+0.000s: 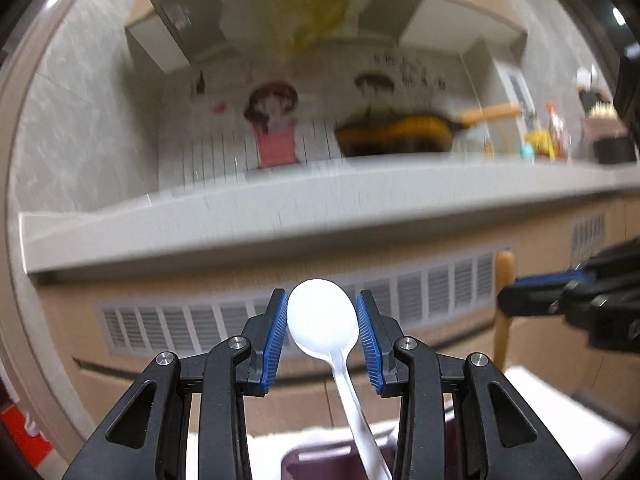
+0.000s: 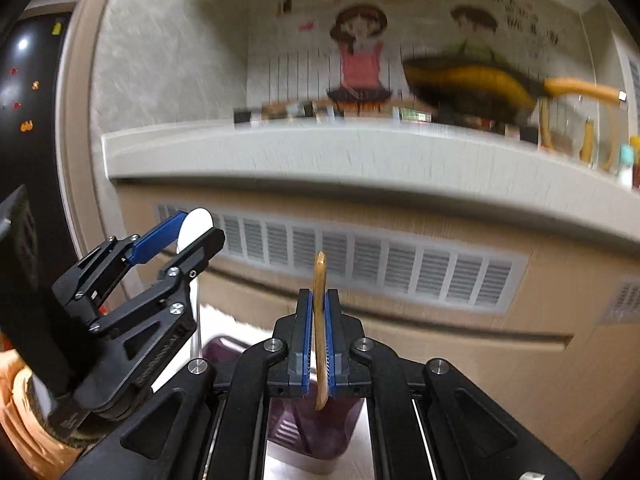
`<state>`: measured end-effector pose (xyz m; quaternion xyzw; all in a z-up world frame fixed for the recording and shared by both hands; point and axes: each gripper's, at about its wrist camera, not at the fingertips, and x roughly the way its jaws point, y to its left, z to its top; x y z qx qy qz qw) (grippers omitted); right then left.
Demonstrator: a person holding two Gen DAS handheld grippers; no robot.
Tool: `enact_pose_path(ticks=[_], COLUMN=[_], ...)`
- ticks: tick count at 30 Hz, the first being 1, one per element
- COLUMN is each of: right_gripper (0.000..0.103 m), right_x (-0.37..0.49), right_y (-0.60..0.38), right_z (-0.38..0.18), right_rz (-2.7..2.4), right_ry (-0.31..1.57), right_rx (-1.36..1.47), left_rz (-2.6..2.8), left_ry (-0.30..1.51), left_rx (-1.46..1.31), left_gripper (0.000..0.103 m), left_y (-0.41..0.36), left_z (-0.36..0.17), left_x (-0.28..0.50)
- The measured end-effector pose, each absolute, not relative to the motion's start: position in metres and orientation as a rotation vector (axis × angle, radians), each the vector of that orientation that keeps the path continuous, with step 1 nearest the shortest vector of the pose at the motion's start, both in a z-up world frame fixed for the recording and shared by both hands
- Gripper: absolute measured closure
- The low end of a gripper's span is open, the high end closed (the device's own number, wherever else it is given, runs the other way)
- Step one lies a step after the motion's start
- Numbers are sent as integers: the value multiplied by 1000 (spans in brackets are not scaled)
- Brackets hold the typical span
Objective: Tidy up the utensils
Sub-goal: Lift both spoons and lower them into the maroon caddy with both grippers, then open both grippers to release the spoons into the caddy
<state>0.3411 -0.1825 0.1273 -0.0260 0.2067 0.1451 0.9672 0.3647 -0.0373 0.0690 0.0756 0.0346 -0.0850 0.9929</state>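
Note:
My left gripper (image 1: 322,300) is shut on the bowl of a white plastic spoon (image 1: 323,314), whose handle hangs down toward a dark purple holder (image 1: 320,460) below. It also shows in the right wrist view (image 2: 188,228) at the left, with the white spoon (image 2: 194,222) between its pads. My right gripper (image 2: 319,298) is shut on a thin tan wooden utensil (image 2: 320,280), held upright above the purple holder (image 2: 316,428). The right gripper (image 1: 516,292) shows at the right edge of the left wrist view, with the wooden utensil (image 1: 505,280).
A grey counter ledge (image 1: 320,208) runs across ahead, over a beige panel with white vents (image 1: 440,288). A dark pan with a wooden handle (image 2: 472,80) and bottles (image 1: 548,136) stand on it. A white cloth (image 1: 560,420) lies under the holder.

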Motion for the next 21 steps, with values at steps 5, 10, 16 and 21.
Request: enact_pose_path(ticks=[5, 10, 16, 21], right_gripper=[98, 98, 96, 76], right_x=[361, 366, 359, 344], right_y=[-186, -186, -184, -185], right_z=[88, 64, 48, 52], right_rz=[302, 318, 329, 292], right_ry=[521, 588, 635, 624], right_rx=[-55, -60, -69, -81], left_rz=[-198, -227, -246, -272], left_ry=[268, 448, 565, 563], left_rx=[97, 2, -80, -167], left_gripper=[67, 66, 65, 50], left_y=[-36, -26, -14, 9], left_z=[33, 9, -2, 17], left_x=[393, 412, 413, 394])
